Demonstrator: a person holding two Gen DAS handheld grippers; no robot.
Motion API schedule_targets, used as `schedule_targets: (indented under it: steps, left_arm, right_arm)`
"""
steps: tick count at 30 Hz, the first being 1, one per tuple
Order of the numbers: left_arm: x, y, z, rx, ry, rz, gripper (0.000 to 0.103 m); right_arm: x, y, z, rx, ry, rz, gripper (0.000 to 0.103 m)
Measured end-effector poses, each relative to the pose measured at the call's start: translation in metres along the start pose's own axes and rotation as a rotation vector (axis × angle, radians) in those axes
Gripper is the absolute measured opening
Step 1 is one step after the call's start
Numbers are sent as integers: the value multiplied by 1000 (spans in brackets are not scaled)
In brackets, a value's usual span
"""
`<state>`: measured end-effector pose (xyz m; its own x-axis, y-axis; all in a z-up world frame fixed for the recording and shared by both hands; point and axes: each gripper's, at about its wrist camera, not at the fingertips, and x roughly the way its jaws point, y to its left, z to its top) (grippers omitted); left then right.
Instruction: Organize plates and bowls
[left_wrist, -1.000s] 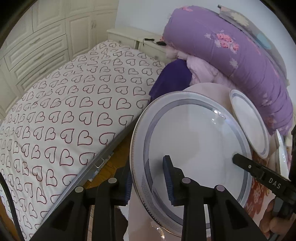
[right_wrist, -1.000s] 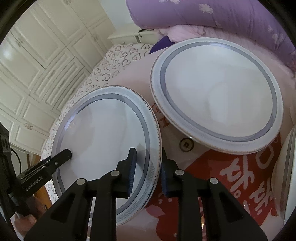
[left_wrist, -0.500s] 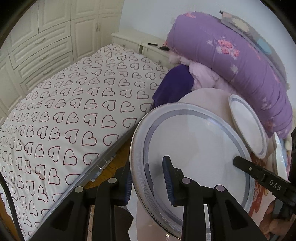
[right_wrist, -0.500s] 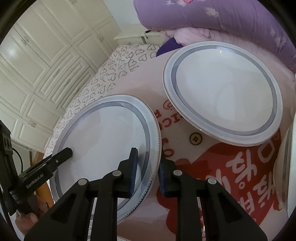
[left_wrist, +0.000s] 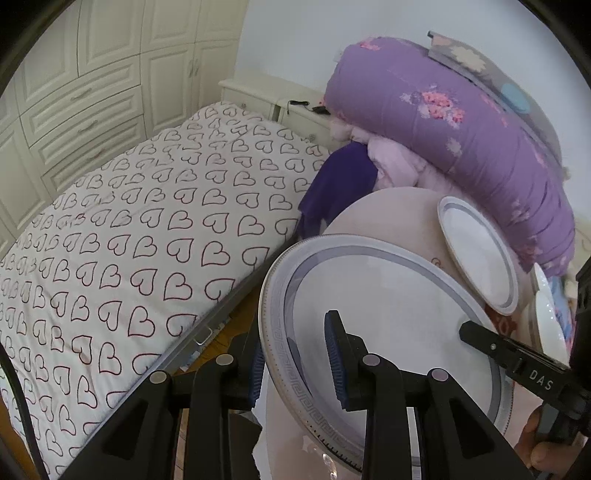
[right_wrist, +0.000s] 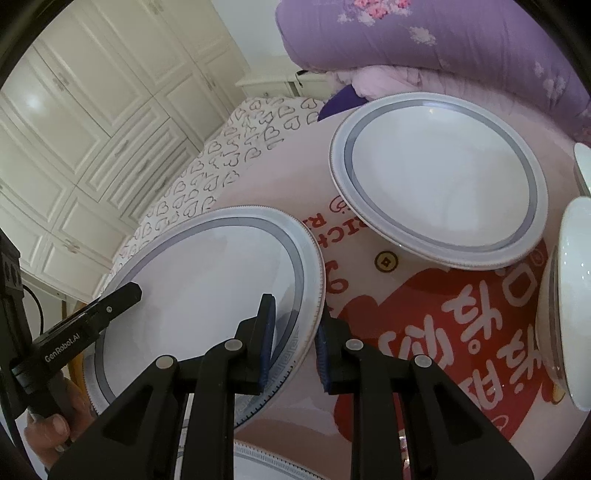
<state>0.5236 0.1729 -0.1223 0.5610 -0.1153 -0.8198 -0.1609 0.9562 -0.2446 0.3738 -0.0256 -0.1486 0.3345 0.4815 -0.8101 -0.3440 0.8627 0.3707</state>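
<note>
Both grippers, left gripper (left_wrist: 295, 363) and right gripper (right_wrist: 293, 341), clamped on one grey-rimmed plate's (right_wrist: 207, 291) opposite rims.

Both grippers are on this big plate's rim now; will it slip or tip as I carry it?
The large plate looks glazed and glossy, so probably slippery. Each hand-held gripper, left and right, pinches only opposite rim edges, so it likely stays steady while both hold.
</note>
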Motion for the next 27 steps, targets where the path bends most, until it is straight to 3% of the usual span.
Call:
schedule_targets:
  steps: [15,27]
  left_arm:
    - [-21,-17,-17,28,-13,-16,26]
    - [22,-20,-8,26,78,-6,26]
  right_arm:
    - [-24,-4,-10,-18,-62,-18,20]
    - [3,-18,-5,-28,2,-32,20]
